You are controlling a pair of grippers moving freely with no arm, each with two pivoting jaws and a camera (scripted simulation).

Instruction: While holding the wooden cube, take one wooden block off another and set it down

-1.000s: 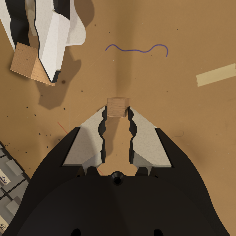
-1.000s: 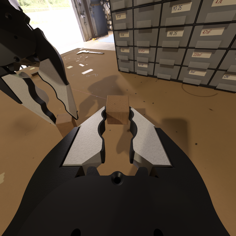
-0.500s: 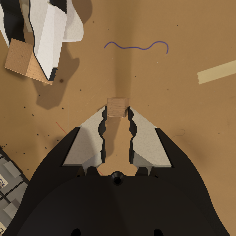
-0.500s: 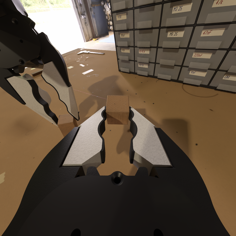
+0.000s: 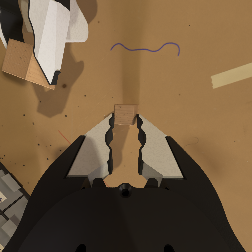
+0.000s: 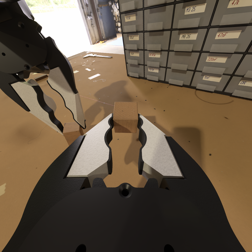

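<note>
My right gripper (image 6: 125, 115) is shut on the wooden cube (image 6: 125, 117) and holds it above the brown table (image 6: 177, 129). My left gripper (image 5: 125, 115) points down at the table and is shut on a smaller wooden block (image 5: 124, 114) at its fingertips. In the right wrist view this block (image 6: 71, 130) sits between the left gripper's fingers (image 6: 76, 109) just left of my right gripper; its lower part is hidden, so I cannot tell what it rests on. The left wrist view shows the right gripper's finger (image 5: 50, 45) and cube (image 5: 16, 60) at the upper left.
A grey drawer cabinet (image 6: 190, 47) stands at the back right, and its corner shows in the left wrist view (image 5: 8, 197). A tape strip (image 5: 231, 76) and a blue scribble (image 5: 144, 49) mark the table. A flat metal tool (image 6: 98, 55) lies far back.
The left gripper with its block has shifted slightly, so the right gripper and cube slide left in its view. Both grippers stay shut on their wood pieces.
</note>
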